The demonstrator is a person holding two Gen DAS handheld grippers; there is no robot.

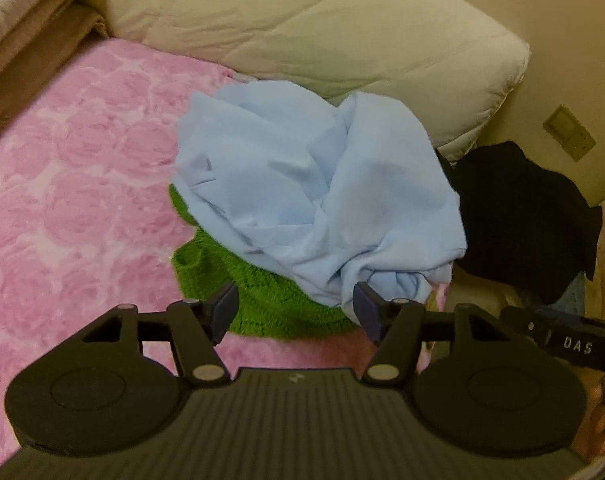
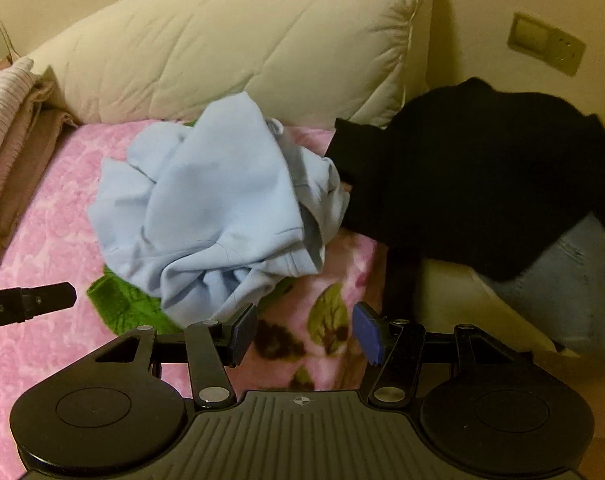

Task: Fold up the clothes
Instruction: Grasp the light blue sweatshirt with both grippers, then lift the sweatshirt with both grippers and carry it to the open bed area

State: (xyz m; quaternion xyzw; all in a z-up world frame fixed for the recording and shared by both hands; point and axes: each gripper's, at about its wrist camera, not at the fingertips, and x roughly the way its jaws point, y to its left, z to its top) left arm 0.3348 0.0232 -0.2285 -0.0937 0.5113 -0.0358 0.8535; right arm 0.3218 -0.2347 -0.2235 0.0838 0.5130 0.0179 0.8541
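Clothes piled on our pink blanket (image 1: 82, 184) — both grippers spread, nothing held.
Left view: our left gripper (image 1: 296, 312) gapes over the green knit (image 1: 262, 300) under the crumpled blue garment (image 1: 302, 184). Right view: our right gripper (image 2: 304, 330) gapes beside the blue garment (image 2: 206, 208) — black sweater (image 2: 482, 176) just beyond.

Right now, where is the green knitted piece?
The green knitted piece lies on the pink blanket, mostly buried under the crumpled light blue garment, just ahead of the left hand-held gripper.
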